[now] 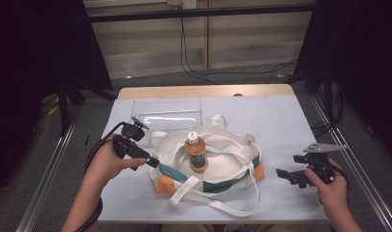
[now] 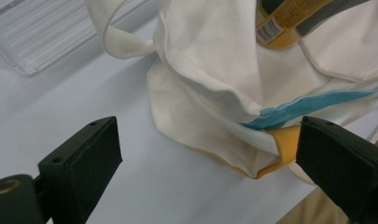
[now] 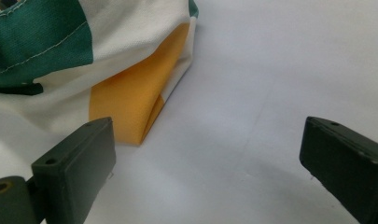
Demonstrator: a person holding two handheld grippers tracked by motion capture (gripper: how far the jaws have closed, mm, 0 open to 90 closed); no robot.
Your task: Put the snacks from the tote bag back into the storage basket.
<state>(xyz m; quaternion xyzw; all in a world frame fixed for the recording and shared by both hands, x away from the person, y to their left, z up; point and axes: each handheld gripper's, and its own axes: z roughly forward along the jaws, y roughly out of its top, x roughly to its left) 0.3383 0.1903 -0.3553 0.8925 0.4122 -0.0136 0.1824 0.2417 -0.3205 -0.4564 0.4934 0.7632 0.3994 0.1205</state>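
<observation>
In the high view, a white tote bag with green and orange bands lies in the middle of the table, mouth open upward, its straps trailing toward the near edge. An orange bottle lies on the bag's fabric, cap pointing far. The left gripper reaches in from the left, its tip right at the bag's left edge. The right gripper hovers well to the right of the bag, jaws spread, with bare table between them. A clear plastic tray sits on the far side, just beyond the bag.

In the left gripper view, the jaws stand wide apart. The bag's folded orange corner sits just inside the right-hand jaw; whether they touch I cannot tell. The bottle's label shows at the top, and the tray at the upper left.

In the right gripper view, the jaws are spread wide over bare table. The bag's orange and green end lies ahead, beyond the left-hand jaw, apart from both.
</observation>
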